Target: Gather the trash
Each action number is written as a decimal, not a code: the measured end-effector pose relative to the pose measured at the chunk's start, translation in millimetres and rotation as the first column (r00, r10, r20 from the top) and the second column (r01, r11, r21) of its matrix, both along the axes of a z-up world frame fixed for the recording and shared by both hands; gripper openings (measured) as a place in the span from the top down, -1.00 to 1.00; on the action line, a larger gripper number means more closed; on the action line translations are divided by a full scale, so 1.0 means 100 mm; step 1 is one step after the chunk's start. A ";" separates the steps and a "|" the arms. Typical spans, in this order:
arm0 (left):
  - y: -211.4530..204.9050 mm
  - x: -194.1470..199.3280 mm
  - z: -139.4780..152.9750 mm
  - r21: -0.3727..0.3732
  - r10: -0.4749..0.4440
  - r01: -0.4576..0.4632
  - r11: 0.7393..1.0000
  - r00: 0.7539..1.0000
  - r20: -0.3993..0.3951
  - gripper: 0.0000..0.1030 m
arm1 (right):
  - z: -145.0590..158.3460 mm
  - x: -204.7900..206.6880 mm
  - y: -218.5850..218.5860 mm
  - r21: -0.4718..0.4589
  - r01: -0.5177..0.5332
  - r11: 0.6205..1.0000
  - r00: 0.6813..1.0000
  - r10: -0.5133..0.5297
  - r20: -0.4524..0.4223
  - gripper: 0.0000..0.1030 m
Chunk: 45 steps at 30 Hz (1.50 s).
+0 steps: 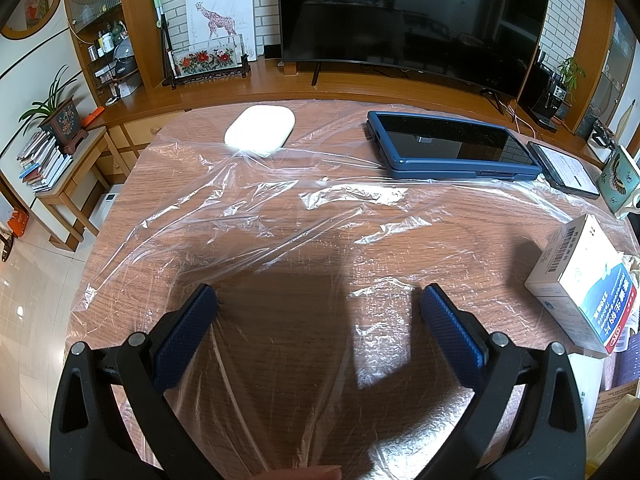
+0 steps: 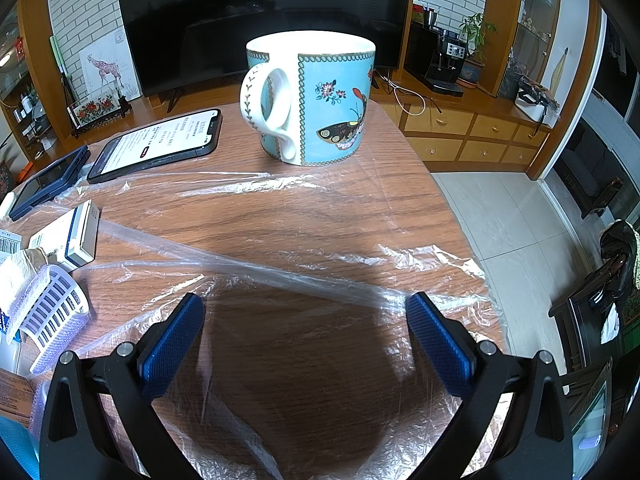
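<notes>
Left gripper (image 1: 318,296) and right gripper (image 2: 306,306) both spread wide, grasping nothing, above clear plastic sheet (image 1: 256,216) spread on table (image 2: 320,208); mug (image 2: 310,98), phone (image 2: 156,146), tablet (image 1: 452,146), medicine box (image 1: 584,284) resting around it

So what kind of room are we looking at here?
Most likely a home living room: a big television on a wooden wall unit, and a wooden table holding a mug.
</notes>
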State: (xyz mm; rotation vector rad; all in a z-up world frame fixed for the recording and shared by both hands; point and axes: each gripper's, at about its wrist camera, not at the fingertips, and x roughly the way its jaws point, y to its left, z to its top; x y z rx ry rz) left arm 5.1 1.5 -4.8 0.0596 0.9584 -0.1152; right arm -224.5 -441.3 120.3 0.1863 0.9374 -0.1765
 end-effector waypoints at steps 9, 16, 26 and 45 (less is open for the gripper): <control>0.00 0.00 0.00 0.000 0.000 0.000 1.000 1.000 0.000 -0.97 | 0.00 0.00 0.00 0.000 0.000 1.000 1.000 0.000 0.000 -0.93; 0.01 0.00 0.00 0.001 0.005 -0.005 1.000 1.000 0.000 -0.97 | 0.00 0.00 0.00 0.000 0.000 1.000 1.000 0.000 0.000 -0.93; 0.07 -0.02 -0.01 0.000 0.016 -0.016 1.000 1.000 0.000 -0.97 | 0.00 0.00 0.00 0.000 0.000 1.000 1.000 0.000 0.000 -0.93; 0.08 -0.02 -0.01 0.000 0.016 -0.016 1.000 1.000 0.000 -0.97 | 0.00 0.00 0.00 0.000 0.000 1.000 1.000 0.000 0.000 -0.93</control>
